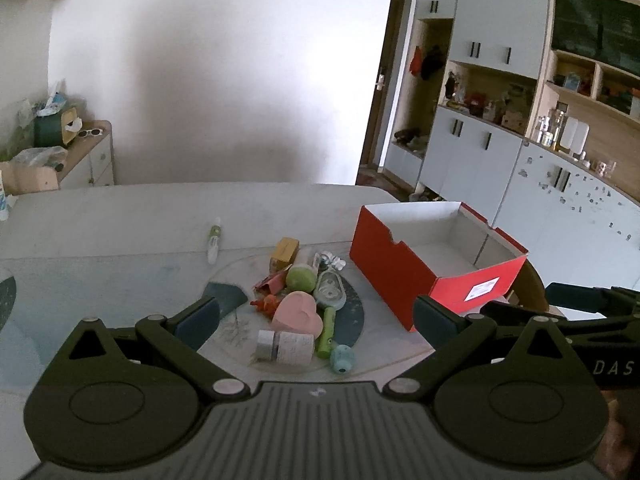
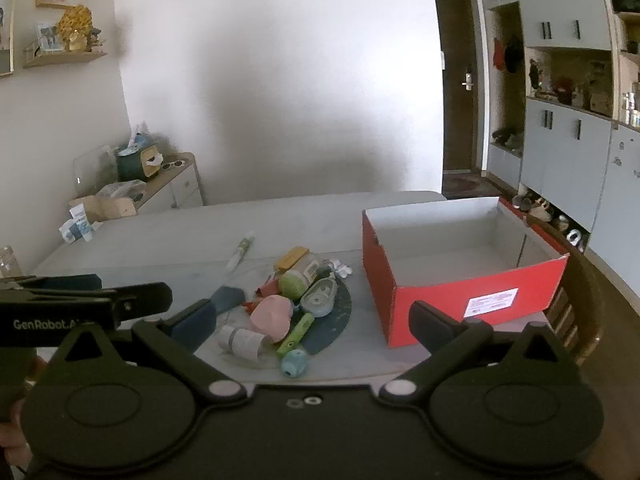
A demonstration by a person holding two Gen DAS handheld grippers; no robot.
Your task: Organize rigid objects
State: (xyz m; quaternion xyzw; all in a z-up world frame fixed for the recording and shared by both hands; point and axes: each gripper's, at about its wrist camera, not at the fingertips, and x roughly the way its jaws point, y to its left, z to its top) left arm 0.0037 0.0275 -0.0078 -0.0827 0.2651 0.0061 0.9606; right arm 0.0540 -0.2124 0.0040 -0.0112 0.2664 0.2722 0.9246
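A pile of small things lies on a round mat on the grey table (image 1: pixel 120 220): a pink heart box (image 1: pixel 298 316) (image 2: pixel 272 316), a green ball (image 1: pixel 301 278) (image 2: pixel 294 284), a yellow box (image 1: pixel 285 252), a correction tape (image 1: pixel 330 290), a green tube (image 1: pixel 326 332) and a white labelled bottle (image 1: pixel 290 346) (image 2: pixel 244 342). To its right stands an open red box (image 1: pixel 384 264) (image 2: pixel 424 300) with a bare white inside. My left gripper (image 1: pixel 316 320) hovers open before the pile. Beside it, my right gripper (image 2: pixel 316 322) is open too, holding nothing.
A thin white-green pen (image 1: pixel 213 244) lies apart behind the pile. A wooden chair (image 2: pixel 580 300) stands at the table's right edge. A low cabinet (image 2: pixel 176 188) with clutter is at the back left, and wall cupboards (image 1: pixel 480 148) are to the right.
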